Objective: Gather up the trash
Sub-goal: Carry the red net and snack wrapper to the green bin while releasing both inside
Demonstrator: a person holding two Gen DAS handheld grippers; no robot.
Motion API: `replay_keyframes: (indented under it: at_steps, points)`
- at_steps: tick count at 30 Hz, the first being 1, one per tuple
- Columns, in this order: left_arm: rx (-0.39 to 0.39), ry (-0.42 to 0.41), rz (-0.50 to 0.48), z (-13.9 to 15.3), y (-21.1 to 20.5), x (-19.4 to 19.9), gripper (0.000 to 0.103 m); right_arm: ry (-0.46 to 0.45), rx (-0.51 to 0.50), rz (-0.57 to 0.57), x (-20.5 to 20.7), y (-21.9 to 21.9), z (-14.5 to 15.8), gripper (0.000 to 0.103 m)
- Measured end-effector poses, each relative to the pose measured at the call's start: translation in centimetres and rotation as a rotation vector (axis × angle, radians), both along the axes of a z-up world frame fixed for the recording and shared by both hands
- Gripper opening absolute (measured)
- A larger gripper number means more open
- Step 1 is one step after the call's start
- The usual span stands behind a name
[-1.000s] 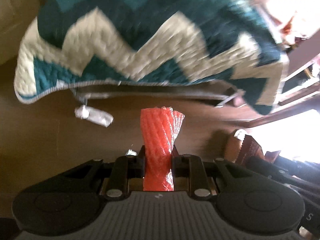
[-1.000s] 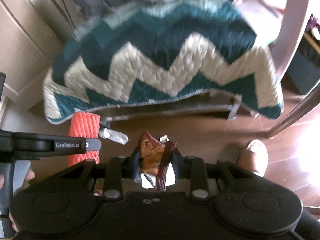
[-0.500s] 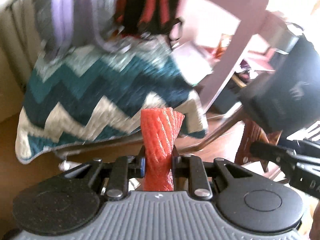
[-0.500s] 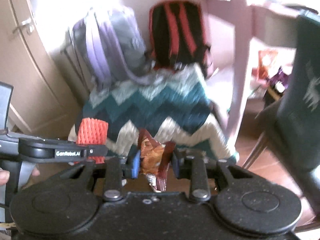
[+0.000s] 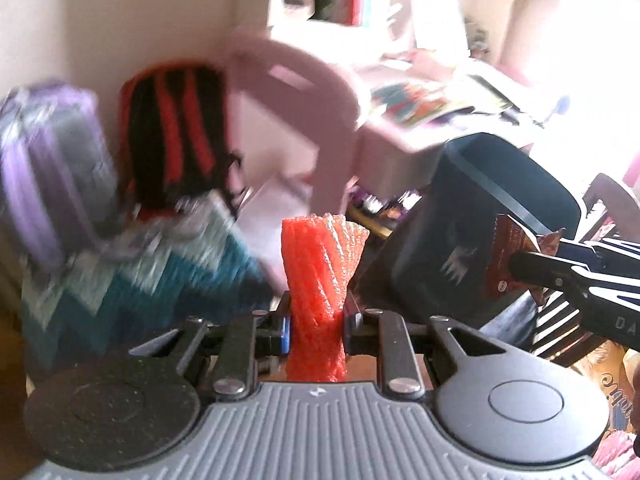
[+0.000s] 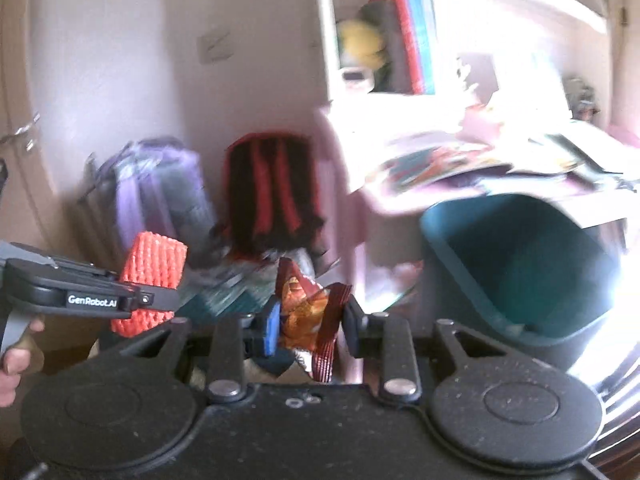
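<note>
A: The twisted foam net sleeve (image 5: 320, 280) is bright orange-red all over. The crinkled snack wrapper (image 6: 310, 312) mixes dark red-brown with orange.

B: And the open plastic bin (image 6: 520, 264)?

A: Dark teal. The zigzag quilted blanket (image 5: 132, 284) has teal and off-white chevrons.

B: The bags?

A: One fabric backpack (image 6: 272, 192) is black with red stripes, the soft bag beside it (image 6: 160, 196) lilac and grey. The moulded plastic chair (image 5: 296, 120) is pale pink.
</note>
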State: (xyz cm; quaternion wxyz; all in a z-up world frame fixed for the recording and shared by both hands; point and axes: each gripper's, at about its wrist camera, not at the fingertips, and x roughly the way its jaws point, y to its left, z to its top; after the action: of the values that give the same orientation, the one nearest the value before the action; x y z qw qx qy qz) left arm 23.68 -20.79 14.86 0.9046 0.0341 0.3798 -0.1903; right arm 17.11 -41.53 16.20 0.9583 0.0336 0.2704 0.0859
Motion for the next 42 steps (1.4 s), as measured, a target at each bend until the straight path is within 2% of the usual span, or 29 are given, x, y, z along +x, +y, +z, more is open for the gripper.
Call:
replay_keyframes:
  at_steps: [6,11,16,23,27,36,38,40,42]
  points:
    - [-0.006,-0.061,-0.104,3.7,-7.7,2.3,0.021,-0.053,-0.026,-0.135,1.7,-5.8,2.9,0.030]
    - [-0.032,-0.066,-0.179,5.0,-14.3,4.8,0.021,-0.035,-0.036,-0.240,3.1,-10.3,2.3,0.030]
    - [-0.041,-0.056,-0.257,4.2,-20.8,6.7,0.022,0.027,-0.058,-0.291,4.5,-13.2,-0.3,0.030]
    - [0.006,0.008,-0.311,0.5,-27.5,9.2,0.022,0.122,-0.078,-0.307,6.7,-15.2,-4.0,0.030]
    - [0.068,0.045,-0.292,-2.1,-29.0,10.3,0.022,0.147,-0.093,-0.301,7.1,-15.5,-4.6,0.030]
    - [0.110,0.109,-0.279,-5.0,-29.7,10.8,0.023,0.172,-0.092,-0.267,7.3,-16.1,-5.3,0.033]
    - [0.116,0.107,-0.281,-5.2,-29.7,10.7,0.031,0.173,-0.095,-0.269,7.3,-16.2,-5.2,0.035]
    - [0.117,0.098,-0.286,-5.2,-29.6,10.5,0.046,0.173,-0.103,-0.265,7.2,-16.1,-5.1,0.037]
    - [0.113,0.078,-0.296,-4.9,-29.5,10.0,0.054,0.165,-0.113,-0.265,7.0,-15.9,-5.0,0.039]
